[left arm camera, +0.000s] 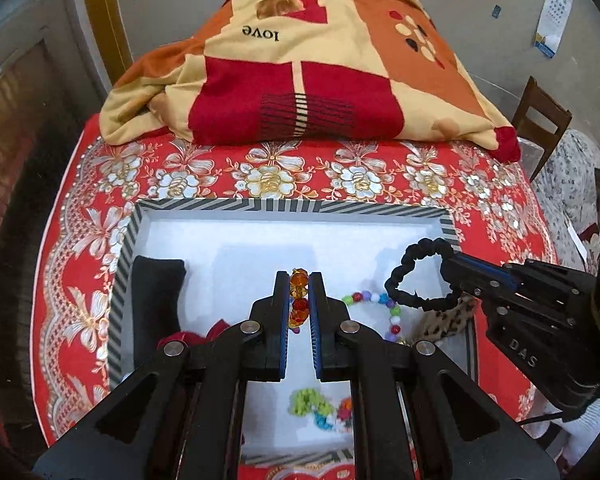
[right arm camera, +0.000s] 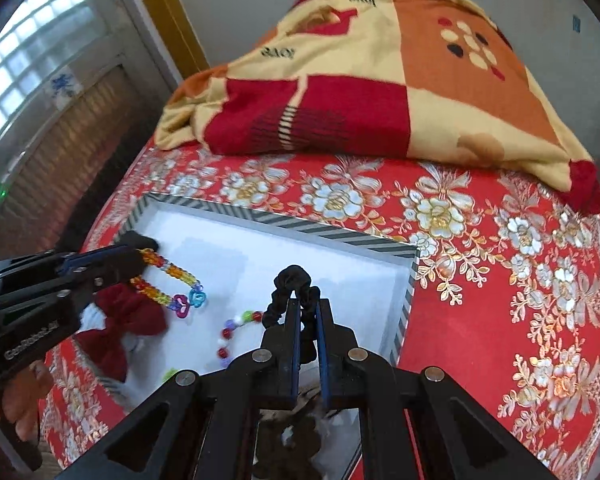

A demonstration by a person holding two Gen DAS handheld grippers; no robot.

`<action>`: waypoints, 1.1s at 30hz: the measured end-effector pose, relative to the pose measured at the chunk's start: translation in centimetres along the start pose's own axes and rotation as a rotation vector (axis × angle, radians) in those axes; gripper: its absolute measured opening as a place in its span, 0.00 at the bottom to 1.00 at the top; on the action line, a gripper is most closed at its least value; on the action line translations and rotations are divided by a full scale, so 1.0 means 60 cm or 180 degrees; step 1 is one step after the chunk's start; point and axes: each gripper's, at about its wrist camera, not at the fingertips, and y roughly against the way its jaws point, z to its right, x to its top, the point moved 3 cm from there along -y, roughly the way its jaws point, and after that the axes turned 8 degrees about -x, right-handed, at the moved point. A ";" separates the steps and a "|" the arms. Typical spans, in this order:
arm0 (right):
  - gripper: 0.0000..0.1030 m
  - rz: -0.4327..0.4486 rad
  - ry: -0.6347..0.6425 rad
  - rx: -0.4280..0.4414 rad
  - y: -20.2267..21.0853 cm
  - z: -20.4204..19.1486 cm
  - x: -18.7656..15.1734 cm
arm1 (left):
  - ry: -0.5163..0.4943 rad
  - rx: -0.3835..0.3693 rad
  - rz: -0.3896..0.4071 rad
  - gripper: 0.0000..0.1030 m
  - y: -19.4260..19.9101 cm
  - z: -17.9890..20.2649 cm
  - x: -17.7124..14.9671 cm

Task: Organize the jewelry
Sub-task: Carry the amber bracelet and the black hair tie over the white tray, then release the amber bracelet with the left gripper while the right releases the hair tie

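Note:
A white tray with a striped rim lies on the red floral cloth. My left gripper is shut on an orange and red bead bracelet, held above the tray floor. My right gripper is shut on a black scrunchie, held over the tray's right side. A multicoloured bead bracelet lies in the tray between them.
In the tray lie a black cloth, a red bow, a leopard-print scrunchie and bright small beads. A folded blanket lies at the far end. A wooden chair stands at right.

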 end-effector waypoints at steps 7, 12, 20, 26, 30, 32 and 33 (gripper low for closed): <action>0.07 -0.0175 -0.0066 -0.0055 -0.055 0.020 0.006 | 0.0086 0.0077 -0.0118 0.08 -0.044 -0.030 0.011; 0.07 -0.0279 -0.0030 -0.0194 -0.092 0.028 0.006 | 0.0182 0.0136 -0.0201 0.08 -0.070 -0.057 0.010; 0.31 -0.0288 -0.0060 -0.0151 -0.107 0.033 0.007 | 0.0358 0.0167 -0.0280 0.19 -0.085 -0.079 -0.003; 0.40 -0.0169 -0.0122 -0.0055 -0.073 0.030 -0.002 | 0.0389 0.0163 -0.0206 0.51 -0.066 -0.077 -0.012; 0.40 0.0023 -0.0157 0.0058 -0.024 0.024 -0.019 | 0.0397 0.0208 -0.0124 0.54 -0.039 -0.071 -0.026; 0.40 0.0102 -0.0175 0.0099 0.001 0.020 -0.033 | 0.0405 0.0209 -0.0113 0.54 -0.027 -0.068 -0.037; 0.40 0.0144 -0.0171 0.0117 0.015 0.016 -0.043 | 0.0407 0.0203 -0.0105 0.54 -0.020 -0.065 -0.045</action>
